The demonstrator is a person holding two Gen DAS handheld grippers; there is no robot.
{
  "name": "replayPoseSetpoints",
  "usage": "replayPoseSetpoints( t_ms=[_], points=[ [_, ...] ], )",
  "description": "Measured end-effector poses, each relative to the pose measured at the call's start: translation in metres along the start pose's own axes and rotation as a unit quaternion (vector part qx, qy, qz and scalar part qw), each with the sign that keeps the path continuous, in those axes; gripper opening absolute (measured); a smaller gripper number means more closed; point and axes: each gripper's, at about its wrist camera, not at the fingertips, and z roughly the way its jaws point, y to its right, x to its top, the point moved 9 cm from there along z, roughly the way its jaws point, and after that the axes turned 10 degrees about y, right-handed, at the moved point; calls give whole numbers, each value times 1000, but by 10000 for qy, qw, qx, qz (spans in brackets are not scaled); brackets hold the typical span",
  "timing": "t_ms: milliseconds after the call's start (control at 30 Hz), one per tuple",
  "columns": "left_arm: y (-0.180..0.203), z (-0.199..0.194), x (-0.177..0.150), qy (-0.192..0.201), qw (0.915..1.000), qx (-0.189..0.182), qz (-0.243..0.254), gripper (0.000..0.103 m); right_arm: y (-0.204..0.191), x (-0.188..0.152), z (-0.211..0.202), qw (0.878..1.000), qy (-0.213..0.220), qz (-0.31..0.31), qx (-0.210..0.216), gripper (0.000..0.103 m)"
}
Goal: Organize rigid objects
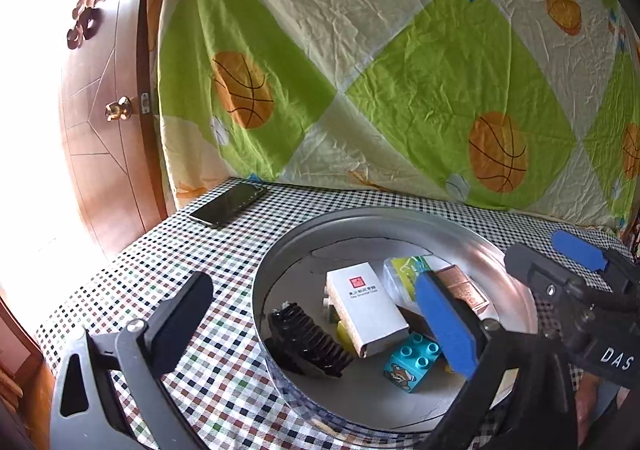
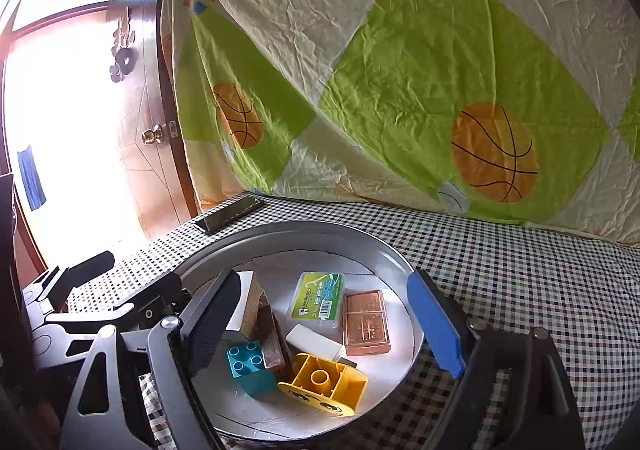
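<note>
Rigid objects sit gathered in the round metal tray (image 1: pixel 280 250) on your checkered tablecloth (image 1: pixel 200 242): a white box (image 1: pixel 364 306), a black comb-like piece (image 1: pixel 308 342), a teal brick (image 1: pixel 412 360) and a copper case (image 2: pixel 366 320). Behind the table hangs a sheet printed with basketballs (image 1: pixel 400 69), with a wooden door (image 1: pixel 104 109) to the left and a dark phone (image 1: pixel 228 203) near the table's far corner.

Your left gripper (image 1: pixel 320 322) hovers over the tray's near-left side, fingers spread wide, holding nothing. Your right gripper (image 2: pixel 320 322) hangs over the tray too, jaws apart and empty.

Only your right view shows the yellow brick (image 2: pixel 324 384) lying open side up, the floss pick box (image 2: pixel 318 300) and a white eraser-like block (image 2: pixel 314 342); only your left view shows the black piece.
</note>
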Motion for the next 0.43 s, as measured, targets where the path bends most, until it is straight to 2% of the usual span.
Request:
replayPoseSetpoints(
  t_ms=[433],
  points=[
    [11, -7, -4, 7, 9997, 56, 227, 103, -1, 0, -16, 10000, 75, -64, 10, 89]
  ],
)
